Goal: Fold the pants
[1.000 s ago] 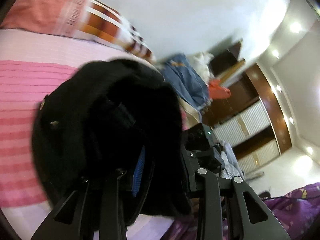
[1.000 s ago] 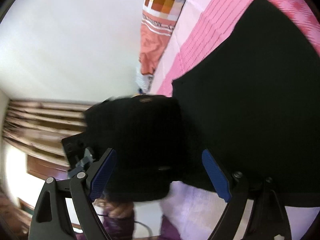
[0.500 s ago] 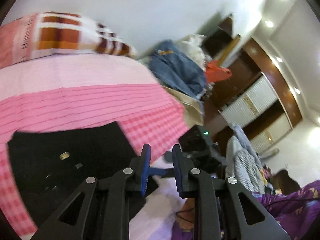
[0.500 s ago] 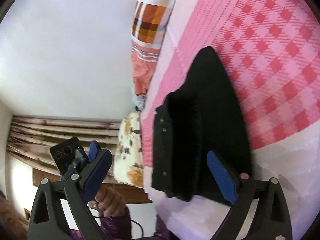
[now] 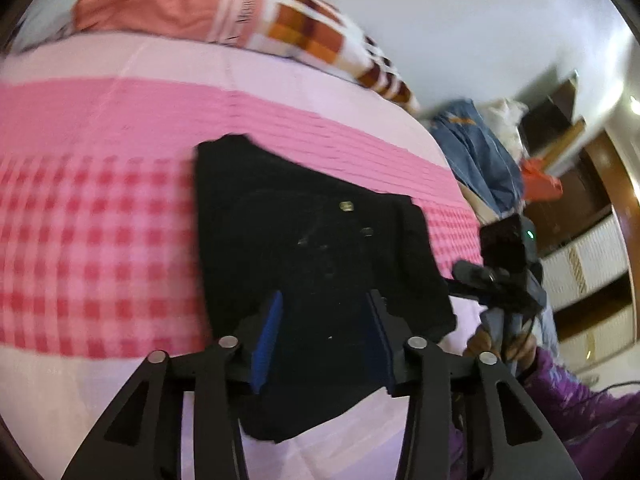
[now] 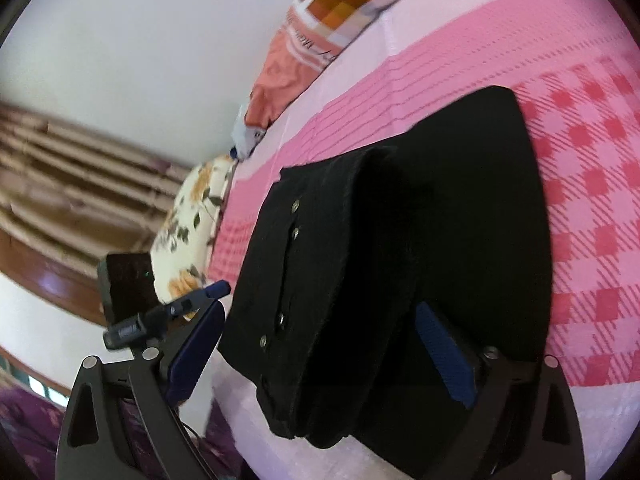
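The black pants (image 5: 312,216) lie folded on the pink checked bedspread (image 5: 92,224), studs and fly seam facing up. My left gripper (image 5: 324,340) hovers over their near half. Its jaws are opening, and the blue pads (image 5: 268,340) stand apart with only flat cloth behind them, nothing pinched. In the right wrist view the pants (image 6: 460,208) show a folded layer on top with a row of studs. My right gripper (image 6: 320,354) is held wide over their near edge, its jaws closing slightly without pressing the cloth. A hand (image 5: 492,344) holds the right tool at the bed's edge.
An orange checked pillow (image 5: 248,12) lies at the head of the bed, and a floral pillow (image 6: 192,232) sits beside the bed edge. A heap of denim and other clothes (image 5: 476,160) stands to the right, before a wooden wardrobe (image 5: 580,264). Curtains (image 6: 60,184) hang at the left.
The left gripper held the bunched pants up, laid them on the bed and let go. It has since sunk over them and spread its jaws. The right gripper stayed wide and rolled.
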`<state>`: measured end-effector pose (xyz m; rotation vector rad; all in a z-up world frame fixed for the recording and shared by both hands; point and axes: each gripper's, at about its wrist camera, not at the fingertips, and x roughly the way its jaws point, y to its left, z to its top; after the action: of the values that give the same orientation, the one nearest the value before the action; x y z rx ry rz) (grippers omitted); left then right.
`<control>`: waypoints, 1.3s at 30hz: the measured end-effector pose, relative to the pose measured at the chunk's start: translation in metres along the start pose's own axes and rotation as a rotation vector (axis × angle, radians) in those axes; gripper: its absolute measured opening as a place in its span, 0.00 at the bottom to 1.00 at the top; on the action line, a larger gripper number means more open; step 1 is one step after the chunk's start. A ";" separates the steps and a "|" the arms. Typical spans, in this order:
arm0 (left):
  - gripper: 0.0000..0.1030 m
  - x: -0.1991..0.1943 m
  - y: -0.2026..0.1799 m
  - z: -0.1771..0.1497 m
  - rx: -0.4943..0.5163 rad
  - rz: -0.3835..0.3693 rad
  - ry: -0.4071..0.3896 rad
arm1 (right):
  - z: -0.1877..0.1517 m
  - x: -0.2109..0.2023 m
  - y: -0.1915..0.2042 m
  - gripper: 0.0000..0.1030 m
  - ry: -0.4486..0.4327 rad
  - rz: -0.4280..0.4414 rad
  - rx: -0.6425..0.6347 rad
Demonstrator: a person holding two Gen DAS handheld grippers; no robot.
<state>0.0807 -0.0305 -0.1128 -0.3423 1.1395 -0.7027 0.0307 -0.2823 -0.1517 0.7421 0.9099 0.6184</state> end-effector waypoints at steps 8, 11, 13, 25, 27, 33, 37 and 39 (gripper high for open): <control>0.51 -0.005 0.030 -0.009 -0.157 -0.030 -0.023 | 0.008 0.007 -0.003 0.35 0.034 -0.159 -0.078; 0.53 -0.007 0.026 -0.008 -0.137 -0.012 -0.021 | 0.011 0.000 -0.007 0.47 0.000 -0.184 -0.071; 0.55 -0.007 0.023 -0.008 -0.116 0.003 -0.018 | 0.012 -0.001 -0.009 0.55 0.008 -0.158 -0.052; 0.61 0.002 0.008 -0.007 -0.050 0.058 -0.004 | 0.009 0.030 0.030 0.24 0.104 -0.282 -0.237; 0.61 0.002 0.010 -0.007 -0.060 0.061 -0.004 | 0.008 0.028 0.032 0.22 0.098 -0.297 -0.245; 0.61 0.003 0.012 -0.007 -0.074 0.068 -0.004 | 0.008 0.026 0.042 0.16 0.086 -0.339 -0.272; 0.61 0.001 0.010 -0.007 -0.073 0.078 0.003 | 0.012 0.013 0.048 0.12 0.051 -0.313 -0.252; 0.61 0.001 0.009 -0.006 -0.075 0.082 0.010 | 0.016 -0.001 0.049 0.11 0.027 -0.313 -0.244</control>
<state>0.0780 -0.0242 -0.1210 -0.3533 1.1845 -0.5911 0.0360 -0.2588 -0.1059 0.3634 0.9330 0.4519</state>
